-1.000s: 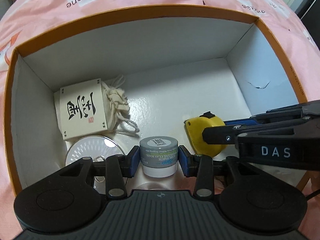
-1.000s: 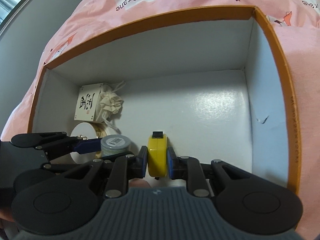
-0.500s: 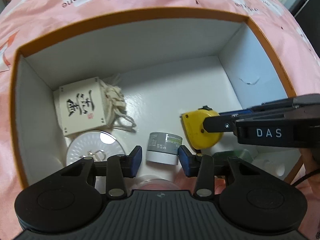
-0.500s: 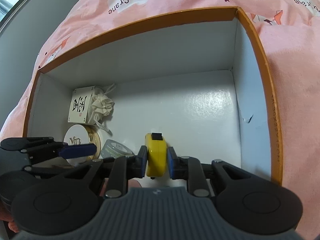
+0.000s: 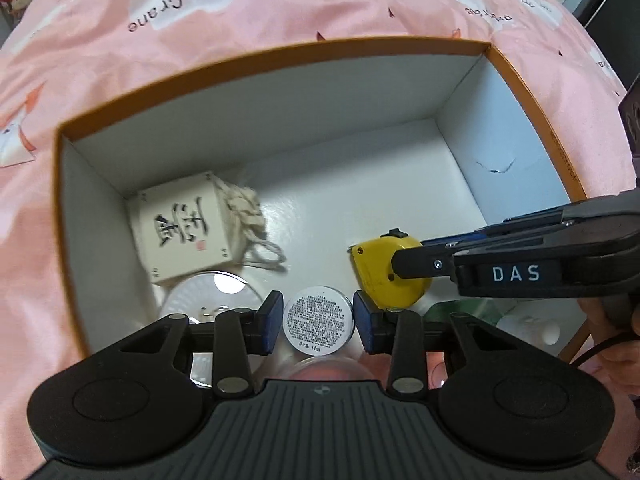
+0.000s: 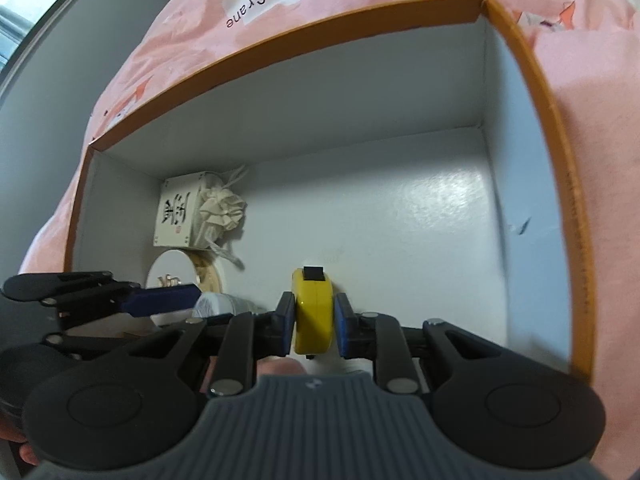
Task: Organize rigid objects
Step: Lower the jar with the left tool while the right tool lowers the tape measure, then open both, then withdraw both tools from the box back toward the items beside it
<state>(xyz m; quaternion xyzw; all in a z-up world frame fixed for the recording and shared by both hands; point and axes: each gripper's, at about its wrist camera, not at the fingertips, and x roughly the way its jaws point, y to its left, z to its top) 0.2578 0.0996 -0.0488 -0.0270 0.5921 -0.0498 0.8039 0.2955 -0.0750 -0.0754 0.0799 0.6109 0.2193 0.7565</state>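
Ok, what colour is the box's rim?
Orange, on the white-walled cardboard box; clearest in the right wrist view.

Rigid items in orange-rimmed box, near front wall

Small round jar (image 5: 319, 319) lay tipped, printed white base facing camera, beside yellow tape measure (image 6: 312, 312) standing on edge, black tab up. Cream calligraphy box (image 5: 182, 227) sat at left-back; white round compact (image 5: 208, 294) lay flat just before it.
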